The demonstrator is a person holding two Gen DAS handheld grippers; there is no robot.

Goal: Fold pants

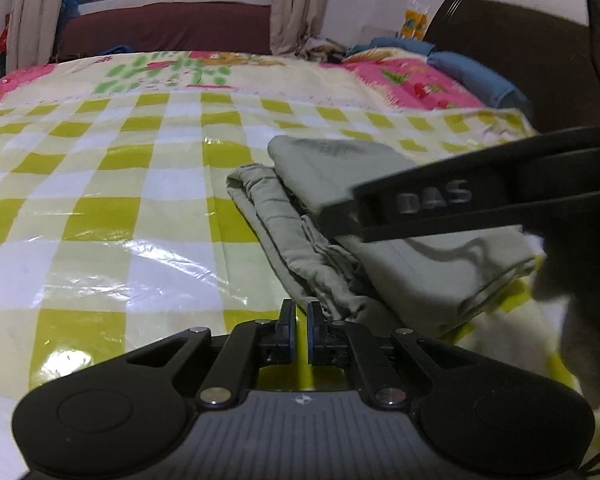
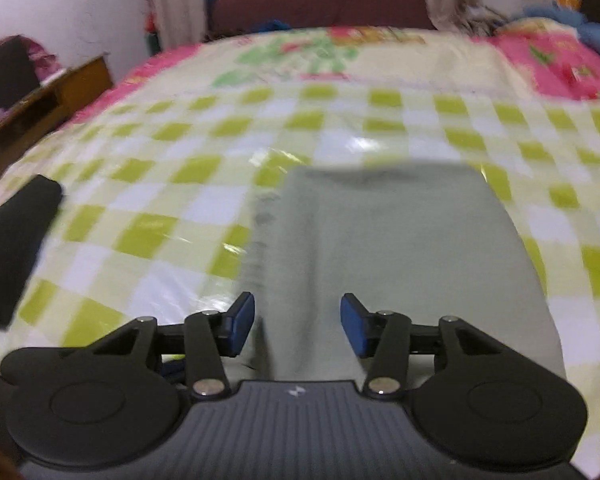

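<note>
Grey-green pants (image 1: 400, 272) lie folded in a flat stack on the checked sheet, with a bunched edge on their left side. In the left wrist view my left gripper (image 1: 301, 332) is shut with nothing between its pads, just left of the stack's near corner. My right gripper (image 1: 344, 220) reaches in from the right, its black fingers over the top of the stack. In the right wrist view, which is blurred, the right gripper (image 2: 298, 322) stands open over the near part of the pants (image 2: 380, 248). Its blue pads (image 2: 244, 320) do not press on the cloth.
A glossy yellow-green and white checked sheet (image 1: 120, 200) covers the bed. A dark headboard (image 1: 520, 60) and blue bedding (image 1: 480, 76) lie at the far right. A wooden cabinet (image 2: 60, 88) stands off the bed's left side. A black gripper part (image 2: 16, 240) shows at the left.
</note>
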